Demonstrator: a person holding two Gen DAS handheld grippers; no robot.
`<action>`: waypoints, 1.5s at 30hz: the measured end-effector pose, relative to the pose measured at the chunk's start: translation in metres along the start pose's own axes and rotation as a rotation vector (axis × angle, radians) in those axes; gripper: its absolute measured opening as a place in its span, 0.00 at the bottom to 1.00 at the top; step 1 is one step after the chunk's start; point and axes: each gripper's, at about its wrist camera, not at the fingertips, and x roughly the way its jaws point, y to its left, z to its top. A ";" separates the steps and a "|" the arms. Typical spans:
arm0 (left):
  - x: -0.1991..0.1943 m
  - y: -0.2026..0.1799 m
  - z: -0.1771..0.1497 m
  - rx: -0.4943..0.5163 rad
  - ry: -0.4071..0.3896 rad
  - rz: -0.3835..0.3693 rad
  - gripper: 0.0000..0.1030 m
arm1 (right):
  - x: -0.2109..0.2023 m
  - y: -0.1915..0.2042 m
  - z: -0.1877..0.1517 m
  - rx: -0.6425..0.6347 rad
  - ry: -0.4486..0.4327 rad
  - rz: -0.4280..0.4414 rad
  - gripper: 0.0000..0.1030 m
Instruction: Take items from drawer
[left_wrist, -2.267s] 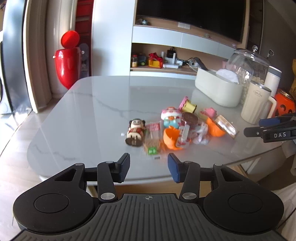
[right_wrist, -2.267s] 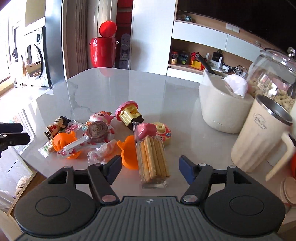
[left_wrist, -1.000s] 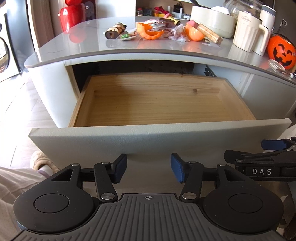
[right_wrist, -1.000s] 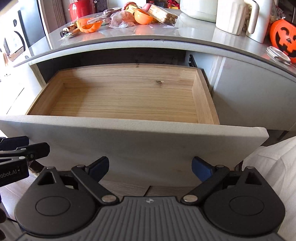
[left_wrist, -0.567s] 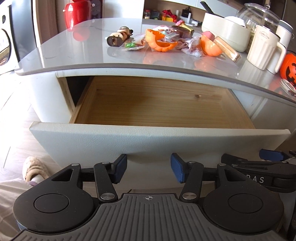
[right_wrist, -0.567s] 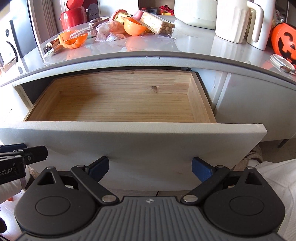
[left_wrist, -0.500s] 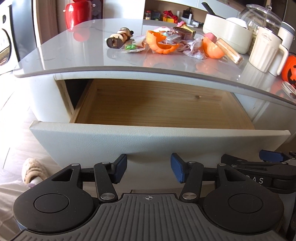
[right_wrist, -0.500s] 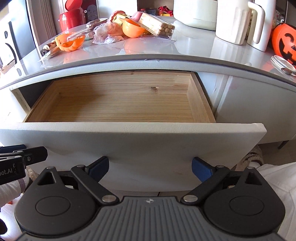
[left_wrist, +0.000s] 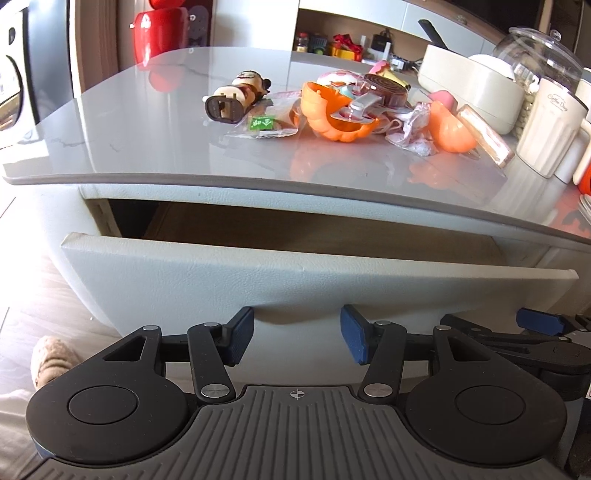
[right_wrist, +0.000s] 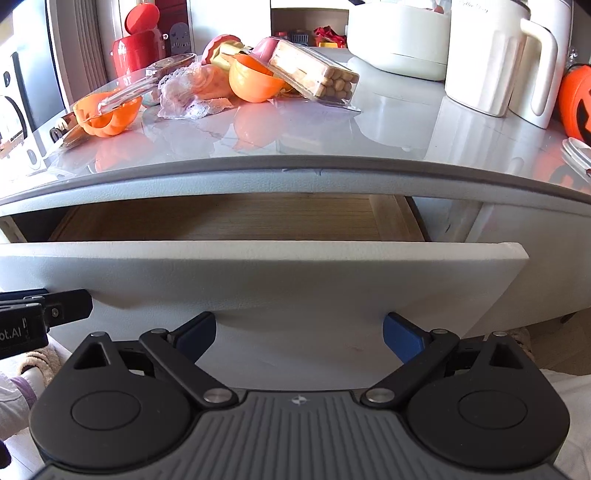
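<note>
1. Directly ahead of the left claw (left_wrist: 297, 334), the pale front panel of the drawer (left_wrist: 258, 273) fills the lower view; the claw's blue pads stand apart with nothing between them, just short of the panel.
2. Ahead of the right claw (right_wrist: 299, 334), the same drawer (right_wrist: 258, 280) front sits close; this claw's pads are spread wider, also holding nothing.
3. Above and beyond both claws, the drawer stands partly out from under the grey surface (left_wrist: 147, 147), and the strip of wooden floor (right_wrist: 229, 218) that shows through the gap is bare.
4. Farther ahead of the left claw, on the surface, lie a toy figure (left_wrist: 236, 98) on its side, a clear packet with a green label (left_wrist: 264, 123) just beside it, and an orange pumpkin-shaped shell (left_wrist: 332, 114) holding small items.
5. Up and ahead of the right claw, a clear box of biscuit sticks (right_wrist: 314, 74) leans on an orange half shell (right_wrist: 255, 83), with a crinkled wrapper (right_wrist: 188, 96) to their left.
6. To the far right of the right claw stand a cream jug (right_wrist: 495, 55) and an orange pumpkin bucket (right_wrist: 576, 103).
7. Low to the left of the left claw, a fuzzy slipper (left_wrist: 51, 360) rests on the floor.
</note>
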 end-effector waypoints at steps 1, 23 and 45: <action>0.001 0.000 0.000 0.001 -0.005 0.001 0.55 | 0.002 -0.001 0.002 0.000 -0.005 -0.002 0.94; 0.023 -0.001 0.018 0.005 -0.044 0.023 0.55 | 0.035 -0.004 0.026 -0.048 -0.093 -0.044 1.00; -0.078 -0.003 -0.045 0.008 -0.143 -0.004 0.50 | -0.083 -0.018 -0.010 0.020 -0.060 0.051 1.00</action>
